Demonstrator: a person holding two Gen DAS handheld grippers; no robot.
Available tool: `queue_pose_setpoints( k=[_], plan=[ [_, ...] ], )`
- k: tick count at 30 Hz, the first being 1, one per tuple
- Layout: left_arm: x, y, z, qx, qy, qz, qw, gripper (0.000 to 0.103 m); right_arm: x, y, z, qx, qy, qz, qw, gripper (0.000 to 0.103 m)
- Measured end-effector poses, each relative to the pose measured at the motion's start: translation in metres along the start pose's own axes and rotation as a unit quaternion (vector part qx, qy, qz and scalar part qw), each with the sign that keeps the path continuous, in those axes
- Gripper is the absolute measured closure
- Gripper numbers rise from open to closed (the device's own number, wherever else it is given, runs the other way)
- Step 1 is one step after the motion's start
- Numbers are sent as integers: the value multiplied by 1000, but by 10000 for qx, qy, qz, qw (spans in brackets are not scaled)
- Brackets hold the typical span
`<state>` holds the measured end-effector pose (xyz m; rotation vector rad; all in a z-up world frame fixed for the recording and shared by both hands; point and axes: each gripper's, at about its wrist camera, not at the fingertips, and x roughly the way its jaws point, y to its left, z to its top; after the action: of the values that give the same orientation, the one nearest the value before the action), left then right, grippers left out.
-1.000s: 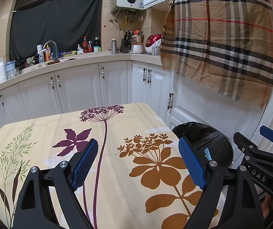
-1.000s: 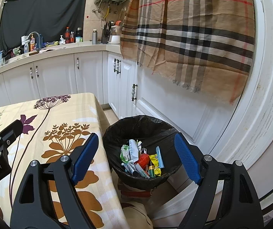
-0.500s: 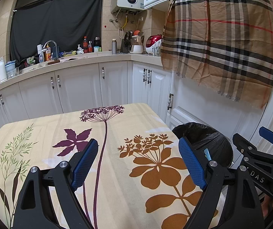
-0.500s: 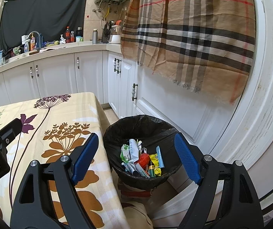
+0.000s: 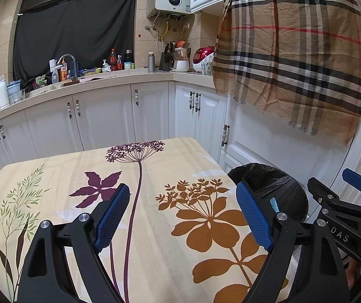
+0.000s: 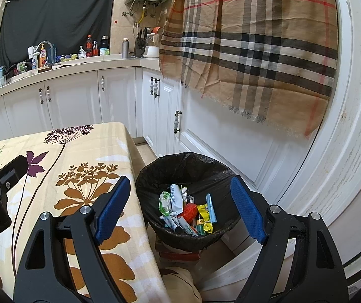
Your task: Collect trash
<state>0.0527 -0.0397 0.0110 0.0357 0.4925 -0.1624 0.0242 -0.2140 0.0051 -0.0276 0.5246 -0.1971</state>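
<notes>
Even, fairly bright indoor light fills both views, with no hard shadows. Fisheye distortion bends the cabinet fronts (image 5: 104, 118) and leaves dark corners. Beyond the tool the countertop (image 6: 84, 65) stays sharp, without motion blur.

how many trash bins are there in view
1: the black-lined trash bin stands on the floor just off the table's right edge, in front of the white cabinets, with wrappers in it. More bins could be out of frame.
</notes>
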Motion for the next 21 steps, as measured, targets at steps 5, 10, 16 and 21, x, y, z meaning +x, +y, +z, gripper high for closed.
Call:
queue_pose_setpoints(
  k=[5, 10, 16, 21],
  plan=[
    [0, 0, 1, -2, 3, 9, 10000, 20, 0, 0, 0, 3, 1, -5, 10000, 24],
    [1, 1, 2, -22, 8, 26, 10000, 20, 0, 0, 0, -6, 6, -5, 10000, 24],
    [3, 0, 4, -48, 15, 51, 10000, 20, 1, 0, 0, -1, 11, -4, 10000, 24],
    [6, 2, 3, -100, 67, 12, 9999, 19, 3, 2, 0, -15, 32, 2, 10000, 24]
  ],
)
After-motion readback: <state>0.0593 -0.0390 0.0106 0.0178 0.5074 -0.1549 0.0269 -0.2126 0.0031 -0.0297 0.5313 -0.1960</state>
